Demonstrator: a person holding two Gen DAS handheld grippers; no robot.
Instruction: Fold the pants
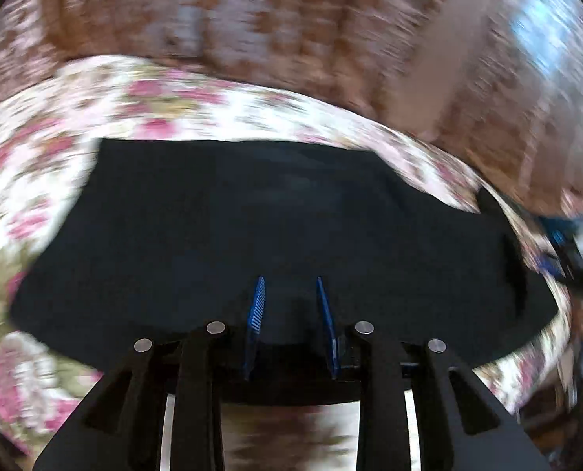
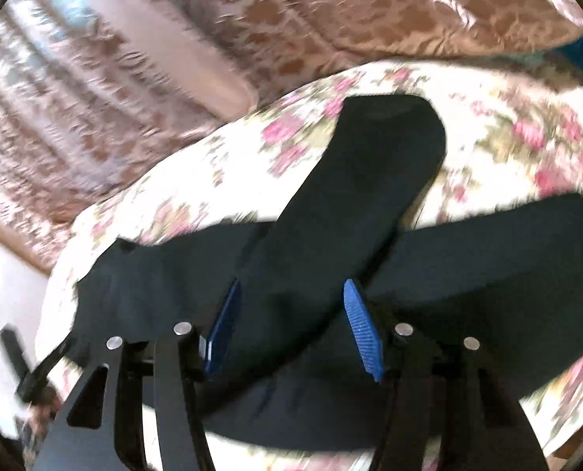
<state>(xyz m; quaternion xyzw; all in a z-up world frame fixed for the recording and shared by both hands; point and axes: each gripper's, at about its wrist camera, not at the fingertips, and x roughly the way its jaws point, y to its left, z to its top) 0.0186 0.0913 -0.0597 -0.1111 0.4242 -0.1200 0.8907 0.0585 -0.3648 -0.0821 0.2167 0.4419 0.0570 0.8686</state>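
Black pants (image 1: 252, 216) lie spread on a floral sheet (image 1: 36, 165). My left gripper (image 1: 289, 280) hovers over their near edge. Its blue pads (image 1: 256, 306) stand a narrow gap apart with dark cloth between or behind them, and I cannot tell whether they pinch it. In the right wrist view one leg (image 2: 370, 165) lies slanted across the rest of the pants (image 2: 487, 274). My right gripper (image 2: 291, 286) is open above that leg, its pads (image 2: 362, 329) wide apart and gripping nothing. The right gripper (image 1: 574, 259) also shows blurred at the left view's right edge.
A brown patterned bedspread (image 2: 291, 19) lies beyond the floral sheet (image 2: 507, 117). A plain pinkish band (image 2: 173, 51) crosses it. Something blue (image 2: 582, 51) sits at the far right. A pale surface (image 2: 0, 274) shows past the sheet's left edge.
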